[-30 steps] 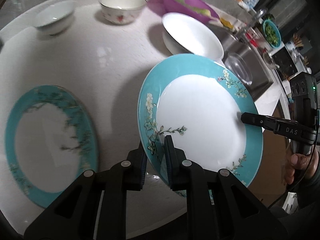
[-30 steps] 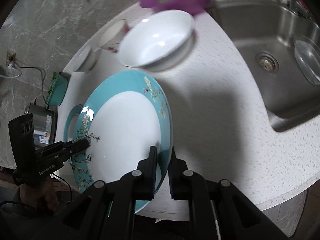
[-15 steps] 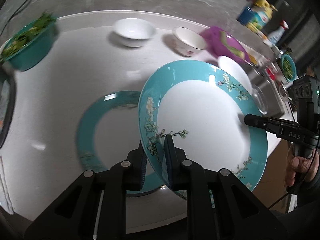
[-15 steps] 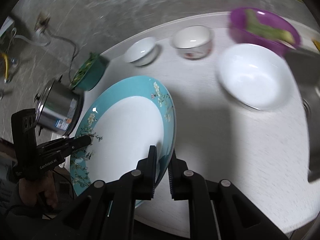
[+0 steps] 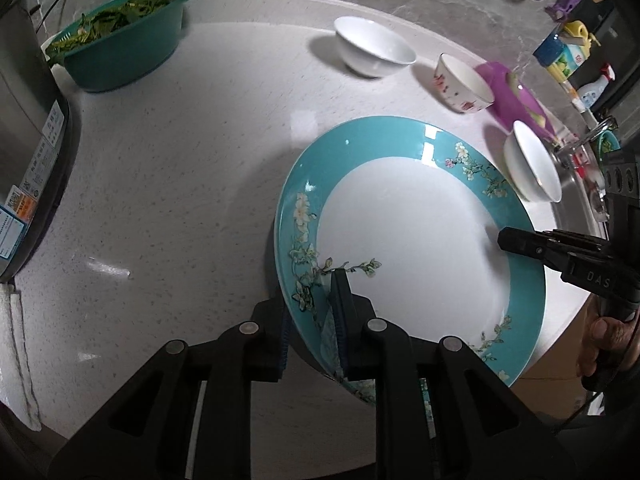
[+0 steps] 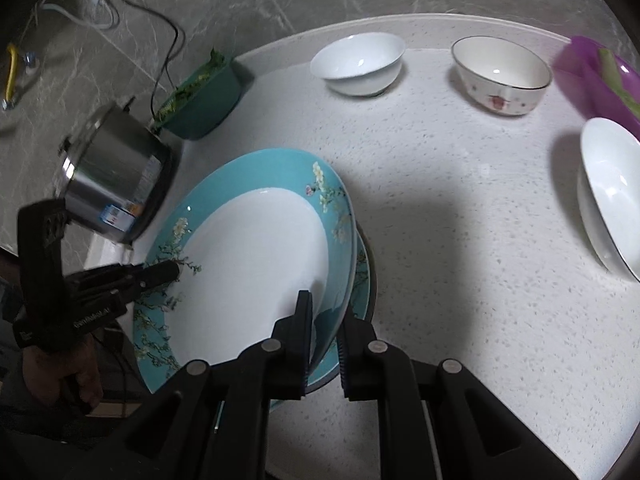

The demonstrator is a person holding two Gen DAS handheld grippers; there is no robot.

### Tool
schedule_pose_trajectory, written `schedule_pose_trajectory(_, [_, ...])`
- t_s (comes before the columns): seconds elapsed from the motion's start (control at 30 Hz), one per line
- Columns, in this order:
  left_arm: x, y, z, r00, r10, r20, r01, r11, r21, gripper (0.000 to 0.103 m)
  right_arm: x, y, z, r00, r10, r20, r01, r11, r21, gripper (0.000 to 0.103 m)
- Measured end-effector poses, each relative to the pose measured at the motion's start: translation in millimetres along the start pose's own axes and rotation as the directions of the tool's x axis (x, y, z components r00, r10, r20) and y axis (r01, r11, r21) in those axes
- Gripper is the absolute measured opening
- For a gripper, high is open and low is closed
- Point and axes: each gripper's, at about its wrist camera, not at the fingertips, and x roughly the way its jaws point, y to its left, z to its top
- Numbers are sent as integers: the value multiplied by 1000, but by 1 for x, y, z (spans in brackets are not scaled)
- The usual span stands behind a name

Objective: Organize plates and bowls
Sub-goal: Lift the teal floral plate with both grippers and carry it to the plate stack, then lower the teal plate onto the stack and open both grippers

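plate (image 5: pixel 408 236) looked heavy, stiff, glazed-slippery, breakable; left gripper (image 5: pixel 312 312) and right gripper (image 6: pixel 324 320) both clenched on opposite rim edges, best hold there.

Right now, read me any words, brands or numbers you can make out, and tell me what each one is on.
"DAS": white letters on the right gripper, seen from the left wrist view.
White lettering on the left gripper, starting "Gen": the rest is too blurred to read.
Stickers on the steel cooker: print too small to read.
Labels on the bottles by the wall: too small to read.
Nothing else carries text.
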Motion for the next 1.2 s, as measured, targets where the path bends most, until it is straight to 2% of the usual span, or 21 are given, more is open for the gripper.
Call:
schedule_pose_trajectory(0.17, [12, 8, -4, 1000, 3, -15, -3, 1000, 17, 17, 14, 0, -3, 999, -30, -10, 30, 999, -12, 14])
schedule_pose_trajectory(0.43, [31, 0, -5, 1000, -3, -29, 4, 999, 32, 17, 22, -4, -8, 998, -69, -8, 68, 997, -21, 15])
schedule_pose_trajectory(0.8, [32, -7, -5, 1000, 15, -15, -14, 998, 54, 17, 30, 3, -13, 994, -109, -7, 108, 991, -80, 19])
schedule_pose_trajectory(1.07, [33, -16, -11, 998, 64, 4, -64, 991, 116, 18, 37, 10, -19, 983, -184, -24, 181, 979, -95, 24])
schedule_pose_trajectory(1.2, [37, -18, -13, 995, 97, 6, -96, 985, 144, 22, 40, 15, -20, 975, -221, -21, 218, 969, -113, 26])
